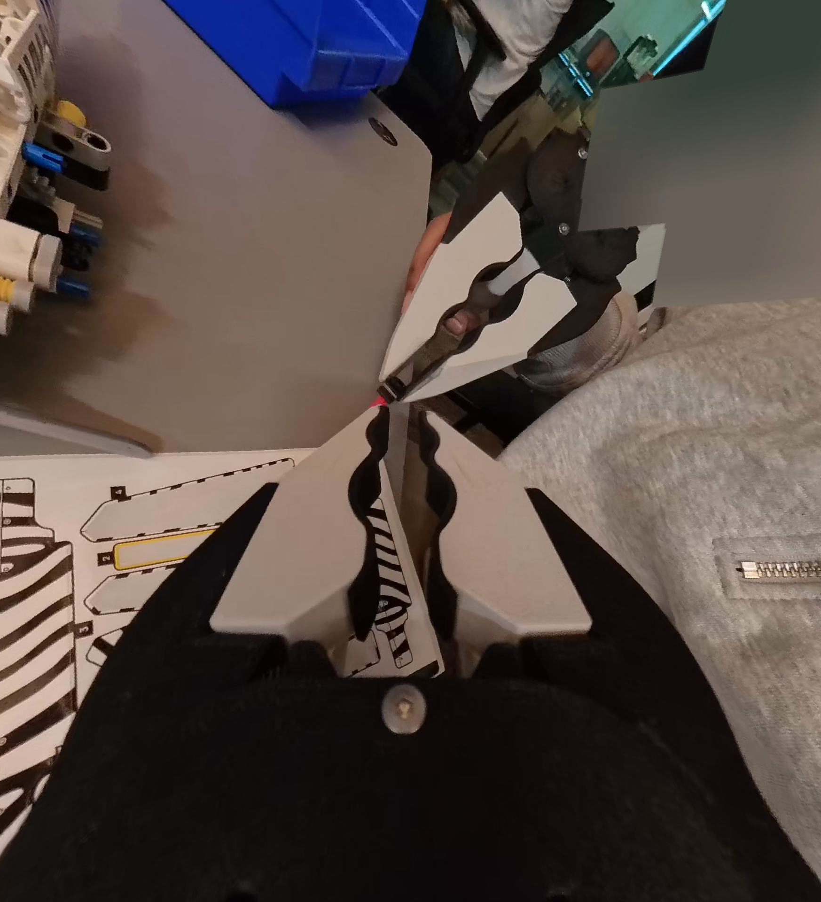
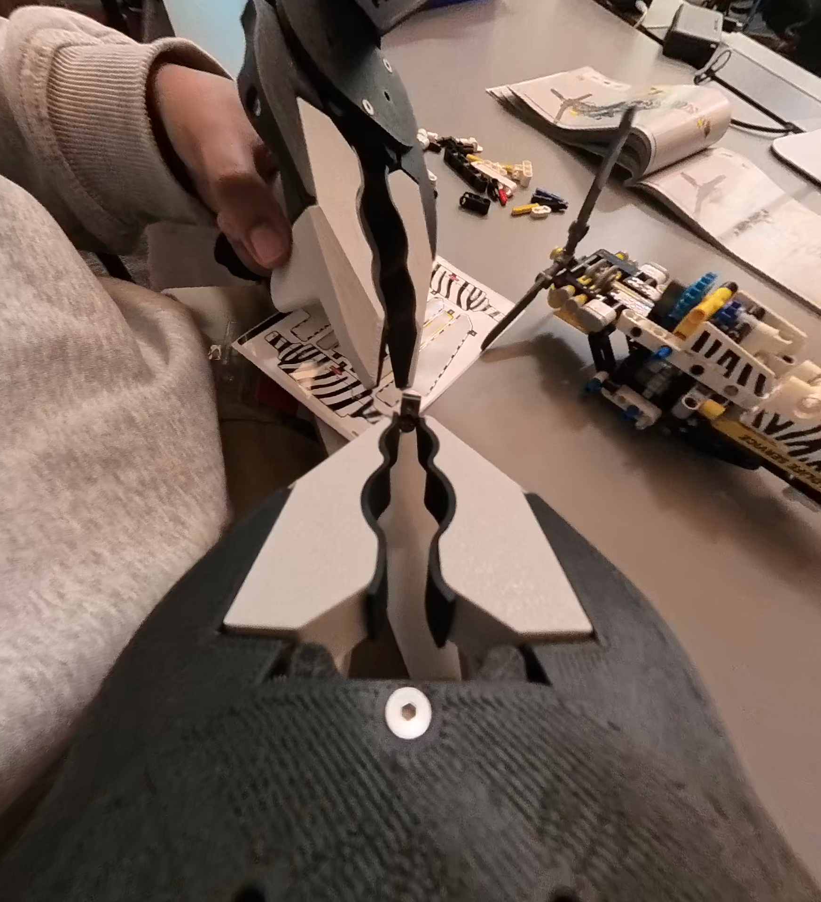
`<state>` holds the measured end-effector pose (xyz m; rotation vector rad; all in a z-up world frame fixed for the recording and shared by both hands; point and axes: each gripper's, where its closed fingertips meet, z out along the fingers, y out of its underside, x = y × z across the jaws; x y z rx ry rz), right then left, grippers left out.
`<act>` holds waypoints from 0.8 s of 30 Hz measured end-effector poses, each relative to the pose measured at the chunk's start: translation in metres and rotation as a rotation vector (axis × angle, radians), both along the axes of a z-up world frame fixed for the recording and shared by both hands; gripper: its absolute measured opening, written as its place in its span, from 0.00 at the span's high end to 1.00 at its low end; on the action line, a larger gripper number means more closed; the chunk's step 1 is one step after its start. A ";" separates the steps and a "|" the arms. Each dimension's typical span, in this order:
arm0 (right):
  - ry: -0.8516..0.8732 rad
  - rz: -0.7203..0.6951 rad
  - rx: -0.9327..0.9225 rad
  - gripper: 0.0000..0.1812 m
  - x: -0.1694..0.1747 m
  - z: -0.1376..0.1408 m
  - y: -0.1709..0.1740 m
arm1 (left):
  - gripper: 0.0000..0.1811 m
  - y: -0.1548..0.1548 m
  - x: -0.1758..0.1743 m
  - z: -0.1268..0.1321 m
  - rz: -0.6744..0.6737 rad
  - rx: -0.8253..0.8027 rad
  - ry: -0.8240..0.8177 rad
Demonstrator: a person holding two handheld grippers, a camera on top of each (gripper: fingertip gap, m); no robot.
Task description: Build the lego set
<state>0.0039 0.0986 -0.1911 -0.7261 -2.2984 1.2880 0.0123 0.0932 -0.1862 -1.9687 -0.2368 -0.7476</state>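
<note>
Right wrist view: right hand-held gripper [image 2: 409, 423] and left hand-held gripper [image 2: 401, 383], both clenched, join small pieces [image 2: 410, 404] tip-to-tip; next, press them together.

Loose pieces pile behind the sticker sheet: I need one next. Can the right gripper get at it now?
Probably not yet: the right gripper is shut on a small piece, and the left gripper stands before the pile.

Zebra-striped lego helicopter [image 2: 721, 351] on table, loose pieces [image 2: 491, 175] beyond
</note>
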 end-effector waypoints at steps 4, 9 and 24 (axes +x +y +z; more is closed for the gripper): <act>-0.037 -0.049 0.022 0.97 -0.004 -0.002 0.009 | 0.95 0.000 -0.002 -0.001 0.015 -0.008 -0.001; -0.090 -0.075 0.083 0.97 -0.004 -0.001 0.016 | 0.97 0.001 -0.005 -0.005 0.032 -0.031 0.004; -0.126 -0.123 0.165 0.97 -0.007 0.009 0.020 | 0.99 0.001 -0.007 -0.008 0.055 -0.051 0.017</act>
